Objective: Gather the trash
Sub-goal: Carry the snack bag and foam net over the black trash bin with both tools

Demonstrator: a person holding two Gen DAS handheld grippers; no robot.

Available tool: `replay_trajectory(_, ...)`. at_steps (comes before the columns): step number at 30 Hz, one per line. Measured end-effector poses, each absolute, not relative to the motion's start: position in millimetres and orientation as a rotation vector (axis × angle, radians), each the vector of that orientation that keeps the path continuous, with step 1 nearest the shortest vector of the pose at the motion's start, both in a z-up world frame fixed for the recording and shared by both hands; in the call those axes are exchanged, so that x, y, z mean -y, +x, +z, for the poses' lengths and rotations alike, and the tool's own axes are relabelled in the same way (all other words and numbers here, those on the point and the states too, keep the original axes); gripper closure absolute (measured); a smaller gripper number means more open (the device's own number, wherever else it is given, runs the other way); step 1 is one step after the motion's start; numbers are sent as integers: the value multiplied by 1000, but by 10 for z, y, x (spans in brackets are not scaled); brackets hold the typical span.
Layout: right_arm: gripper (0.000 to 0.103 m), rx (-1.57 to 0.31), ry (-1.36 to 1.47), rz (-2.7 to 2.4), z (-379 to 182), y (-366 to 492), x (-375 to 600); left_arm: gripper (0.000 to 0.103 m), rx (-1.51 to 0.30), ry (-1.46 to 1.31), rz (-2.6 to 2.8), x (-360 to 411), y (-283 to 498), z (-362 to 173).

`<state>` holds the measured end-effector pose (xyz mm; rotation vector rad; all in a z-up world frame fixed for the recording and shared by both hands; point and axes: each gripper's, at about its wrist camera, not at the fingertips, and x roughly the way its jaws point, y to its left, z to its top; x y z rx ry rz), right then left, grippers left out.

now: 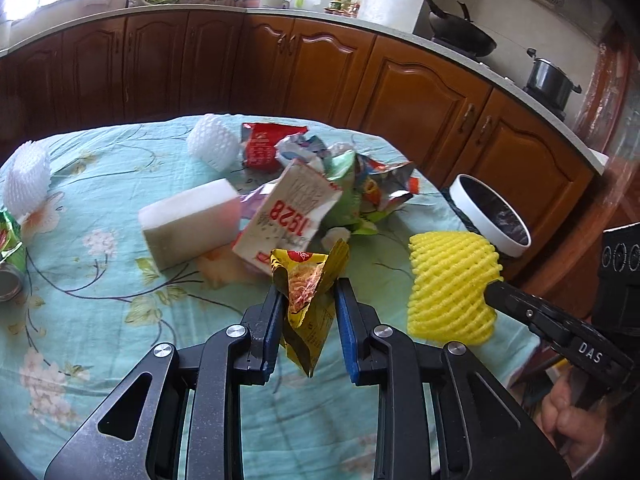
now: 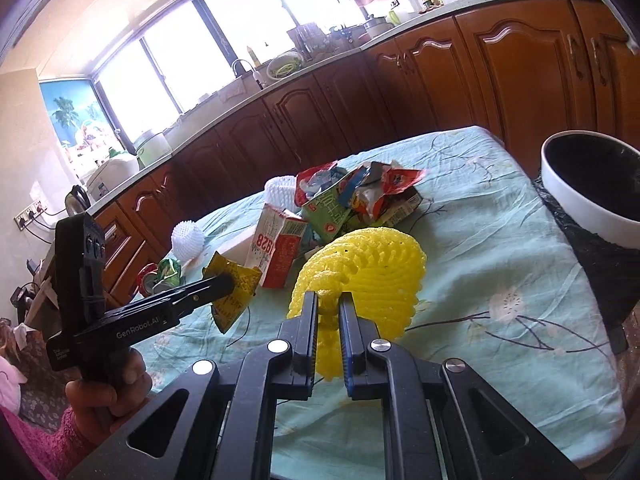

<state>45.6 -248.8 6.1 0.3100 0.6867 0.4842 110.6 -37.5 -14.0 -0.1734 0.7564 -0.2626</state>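
Note:
My left gripper (image 1: 308,288) is shut on a crumpled yellow snack wrapper (image 1: 306,304), which hangs between its blue pads above the tablecloth. In the right wrist view the same left gripper (image 2: 226,282) holds that wrapper (image 2: 234,294) clear of the table. My right gripper (image 2: 328,300) is shut on a pinched fold of a yellow foam fruit net (image 2: 376,276). The net (image 1: 452,280) sits near the table's right edge, with the right gripper (image 1: 490,290) at its side. A white bin with a black liner (image 1: 492,216) (image 2: 588,200) stands just off that edge.
On the floral teal tablecloth (image 1: 80,320) lie a milk carton (image 1: 288,216), a white foam block (image 1: 188,224), two white foam nets (image 1: 212,142) (image 1: 26,184), a pile of wrappers (image 1: 340,168) and a crushed can (image 2: 160,276). Wooden kitchen cabinets (image 1: 420,104) run behind.

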Motion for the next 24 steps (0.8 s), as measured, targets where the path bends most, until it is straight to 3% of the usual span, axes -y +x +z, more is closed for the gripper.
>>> replay_trajectory(24, 93, -612, 389, 179, 266, 593, 4038, 79, -763, -67, -560, 2025, 1704, 131)
